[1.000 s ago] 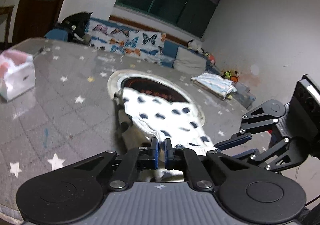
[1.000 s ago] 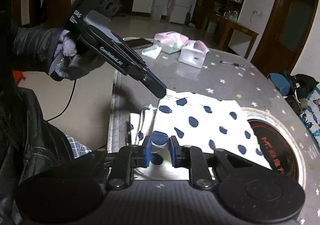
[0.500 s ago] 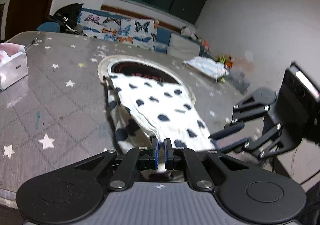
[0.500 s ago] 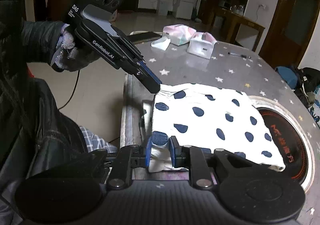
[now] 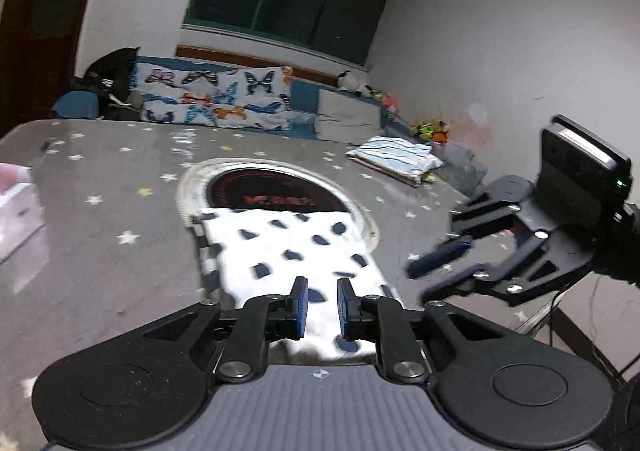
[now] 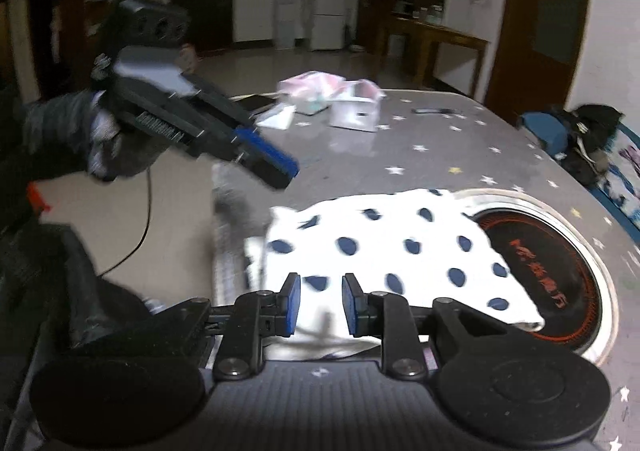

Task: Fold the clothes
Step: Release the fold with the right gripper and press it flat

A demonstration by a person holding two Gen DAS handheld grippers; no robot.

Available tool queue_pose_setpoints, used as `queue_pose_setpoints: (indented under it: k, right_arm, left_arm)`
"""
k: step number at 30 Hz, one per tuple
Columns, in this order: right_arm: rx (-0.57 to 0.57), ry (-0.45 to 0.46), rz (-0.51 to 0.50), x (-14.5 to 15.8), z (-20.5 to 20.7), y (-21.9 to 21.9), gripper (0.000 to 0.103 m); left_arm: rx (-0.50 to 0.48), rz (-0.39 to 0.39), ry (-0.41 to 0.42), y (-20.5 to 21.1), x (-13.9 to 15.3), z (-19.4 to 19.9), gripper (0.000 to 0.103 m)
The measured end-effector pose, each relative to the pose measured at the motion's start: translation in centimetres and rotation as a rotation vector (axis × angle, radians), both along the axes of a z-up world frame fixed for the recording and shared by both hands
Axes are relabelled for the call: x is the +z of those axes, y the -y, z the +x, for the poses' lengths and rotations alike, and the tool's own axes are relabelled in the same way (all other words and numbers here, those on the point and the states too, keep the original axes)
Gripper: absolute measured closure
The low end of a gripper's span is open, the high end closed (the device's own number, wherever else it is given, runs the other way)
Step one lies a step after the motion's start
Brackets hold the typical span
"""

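- We hold the left gripper (image 5: 322, 301) just above the near edge of the polka-dot garment (image 5: 288, 247), its blue pads spread apart with cloth showing in the gap and nothing pinched between them.
- From the right wrist view, our right gripper (image 6: 319, 303) is released as well, pads parted over the same near edge of the polka-dot garment (image 6: 384, 251), gripping nothing.
- The garment lies flat on the grey star-patterned table (image 5: 100, 179), white with dark blue dots, a second layer showing along one side edge.
- Its far end drapes over the rim of the round burner (image 5: 276, 195) set into the tabletop; the red-lettered black disc shows just beyond the cloth.
- In the left wrist view the right gripper (image 5: 444, 267) hangs off to the side of the garment, clear of the cloth, fingers apart.
- In the right wrist view the left gripper (image 6: 266, 163) floats above the table beside the garment's corner, held in our gloved left hand (image 6: 100, 139); it is blurred.
- Well beyond the garment sit white tissue packs (image 6: 356, 107), and on the far side of the burner a folded striped cloth (image 5: 396, 157).
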State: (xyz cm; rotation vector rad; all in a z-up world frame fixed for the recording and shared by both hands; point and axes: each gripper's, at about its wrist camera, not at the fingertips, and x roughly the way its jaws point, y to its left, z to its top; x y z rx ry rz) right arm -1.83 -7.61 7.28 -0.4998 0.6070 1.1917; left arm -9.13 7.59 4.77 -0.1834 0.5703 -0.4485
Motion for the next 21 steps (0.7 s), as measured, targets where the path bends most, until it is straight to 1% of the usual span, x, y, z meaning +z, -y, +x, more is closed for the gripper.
queue_pose_setpoints:
  k: [2,4,8,11,19,21]
  right_arm:
    - [-0.049,0.001,0.0,-0.3,1.1,-0.3,0.081]
    - [-0.096,0.004,-0.003,-0.6,2.3,-0.5,0.08]
    - [-0.183,-0.001,-0.017,-1.9,5.3,-0.9,0.079]
    - [-0.246,-0.016,-0.022,-3.3,7.7,-0.9,0.075]
    - [-0.436,-0.081,-0.032,-6.5,13.6,1.0,0.076]
    - [-0.469,-0.102,-0.03,-7.0,14.5,1.6,0.078]
  left_arm:
    - [-0.022,-0.004,-0.007,0.9,-0.6,1.0,0.086]
    - [-0.044,0.002,-0.03,1.7,-1.4,1.7,0.086]
    - [-0.078,0.006,-0.062,2.5,-2.7,1.7,0.086]
    - [-0.082,0.006,-0.075,2.6,-3.2,1.6,0.086]
    - [-0.082,-0.011,-0.101,2.3,-3.8,1.9,0.086]
    - [-0.081,-0.013,-0.108,2.2,-4.0,2.0,0.086]
